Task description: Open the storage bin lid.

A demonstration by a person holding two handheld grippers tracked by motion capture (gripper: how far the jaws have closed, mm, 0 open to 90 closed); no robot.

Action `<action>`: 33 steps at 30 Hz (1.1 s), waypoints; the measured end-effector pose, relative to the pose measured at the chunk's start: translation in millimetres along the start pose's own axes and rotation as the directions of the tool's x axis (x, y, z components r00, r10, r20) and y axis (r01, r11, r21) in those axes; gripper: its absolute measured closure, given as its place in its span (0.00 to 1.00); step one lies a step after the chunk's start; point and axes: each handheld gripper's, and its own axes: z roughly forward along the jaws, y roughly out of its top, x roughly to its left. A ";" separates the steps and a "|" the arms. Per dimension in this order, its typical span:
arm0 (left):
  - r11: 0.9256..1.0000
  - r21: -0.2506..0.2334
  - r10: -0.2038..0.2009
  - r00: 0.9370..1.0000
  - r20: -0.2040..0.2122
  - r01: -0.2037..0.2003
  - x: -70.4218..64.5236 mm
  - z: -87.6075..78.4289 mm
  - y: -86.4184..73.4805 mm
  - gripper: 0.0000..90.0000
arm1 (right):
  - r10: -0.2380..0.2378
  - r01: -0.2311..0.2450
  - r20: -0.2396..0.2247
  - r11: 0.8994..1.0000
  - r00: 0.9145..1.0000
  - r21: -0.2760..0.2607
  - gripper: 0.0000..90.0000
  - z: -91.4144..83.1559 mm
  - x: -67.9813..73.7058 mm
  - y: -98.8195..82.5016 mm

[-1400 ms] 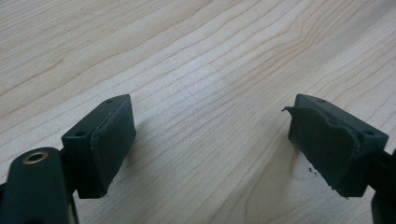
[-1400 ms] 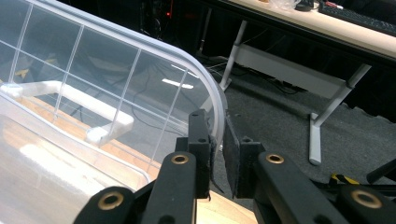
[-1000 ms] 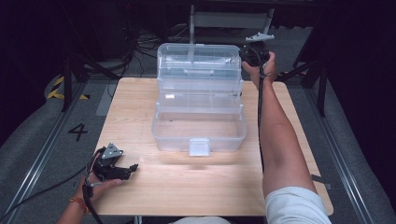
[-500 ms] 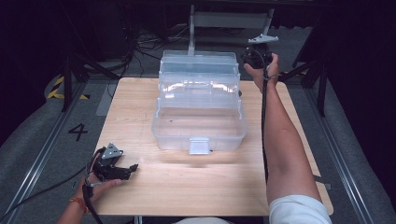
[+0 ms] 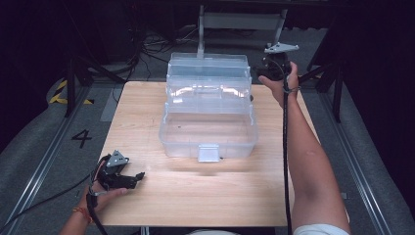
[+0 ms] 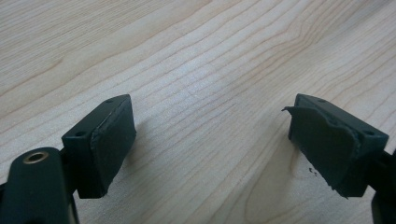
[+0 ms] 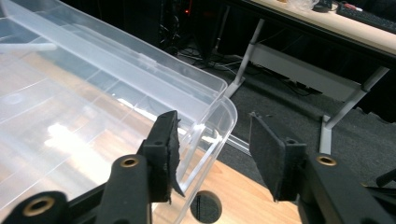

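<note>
Clear plastic lidded storage box [image 5: 208, 117] sat mid-table, long axis left-right, its raised lid [image 7: 140, 79] at the far side. Right gripper [image 7: 212, 154] was at the lid's far right corner, jaws just opening, rim between them but unclamped. Left gripper [image 6: 210, 144] rested agape on the wooden table [image 5: 147, 122], near left, well apart.

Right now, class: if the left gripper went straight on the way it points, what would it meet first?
Most likely the wooden table: the left gripper points low across it, jaws open, nothing between them.
</note>
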 end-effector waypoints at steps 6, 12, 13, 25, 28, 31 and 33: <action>1.000 0.000 0.000 1.000 0.000 0.000 0.1 0.0 0.0 0.17 | -0.016 0.016 -0.027 1.000 0.999 0.008 0.50 -17.3 5.8 -5.0; 1.000 0.000 -0.013 1.000 0.006 0.013 -0.6 0.3 -0.1 0.17 | -0.024 0.025 -0.050 0.999 0.998 0.022 0.42 -29.4 10.6 -15.1; 1.000 0.001 -0.005 1.000 0.004 0.005 -0.1 0.1 0.0 0.17 | -0.027 0.028 -0.054 0.999 0.998 0.026 0.42 -32.6 11.8 -18.3; 1.000 0.000 -0.006 1.000 0.002 0.006 -0.3 0.2 0.0 0.17 | -0.063 0.064 -0.080 0.998 0.995 0.008 0.36 -80.5 26.4 -52.6; 1.000 0.001 -0.012 1.000 0.001 0.012 -0.7 0.3 0.0 0.17 | -0.074 0.075 -0.082 0.997 0.994 0.005 0.36 -86.3 29.4 -59.6; 1.000 0.001 -0.017 1.000 0.004 0.017 -1.0 0.5 0.1 0.16 | -0.084 0.084 -0.081 0.996 0.993 -0.002 0.35 -100.0 35.1 -77.9; 1.000 0.002 -0.017 1.000 0.011 0.017 -0.6 0.9 0.4 0.16 | -0.096 0.096 -0.083 0.995 0.992 0.002 0.34 -104.9 36.6 -86.7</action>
